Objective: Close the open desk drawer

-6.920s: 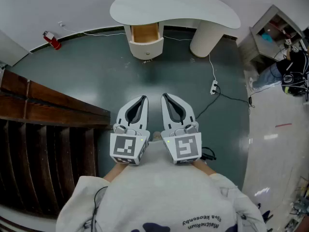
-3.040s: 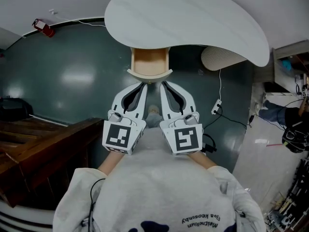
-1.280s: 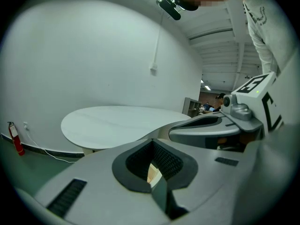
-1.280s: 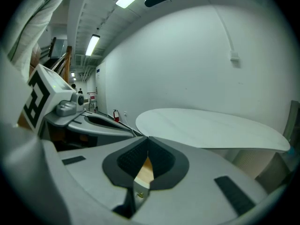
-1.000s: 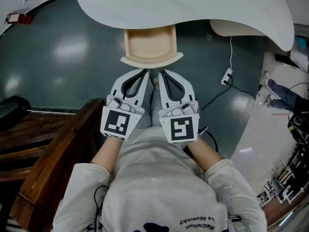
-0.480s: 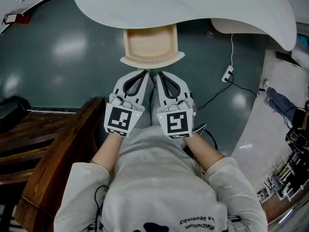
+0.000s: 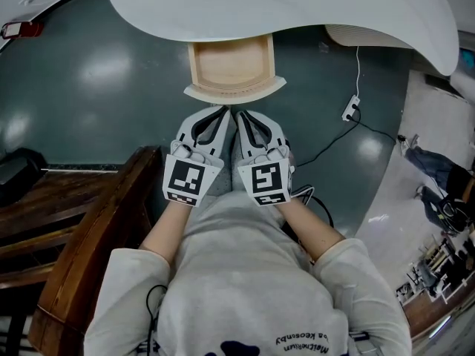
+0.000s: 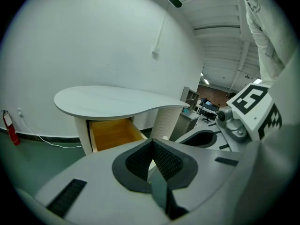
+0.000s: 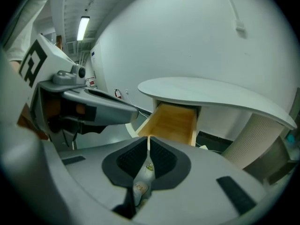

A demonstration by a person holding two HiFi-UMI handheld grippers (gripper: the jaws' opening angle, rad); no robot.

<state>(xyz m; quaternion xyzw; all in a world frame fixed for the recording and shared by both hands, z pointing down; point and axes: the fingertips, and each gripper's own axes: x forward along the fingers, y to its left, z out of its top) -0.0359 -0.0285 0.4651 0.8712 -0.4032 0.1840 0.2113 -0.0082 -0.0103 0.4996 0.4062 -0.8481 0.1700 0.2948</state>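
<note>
Lower than a second ago, my left gripper point(image 7: 223, 111) and right gripper point(image 7: 240, 113) are hovering just before the open drawer point(image 7: 232, 69), jaws pressing together, empty.

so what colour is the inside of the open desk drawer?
Honey-yellow bare wood inside the open wooden drawer; shows best in the right gripper view.

Glossy dark-green floor point(image 7: 111, 124) — white wall point(image 8: 93, 41), wooden furniture point(image 7: 74, 221) left.
</note>
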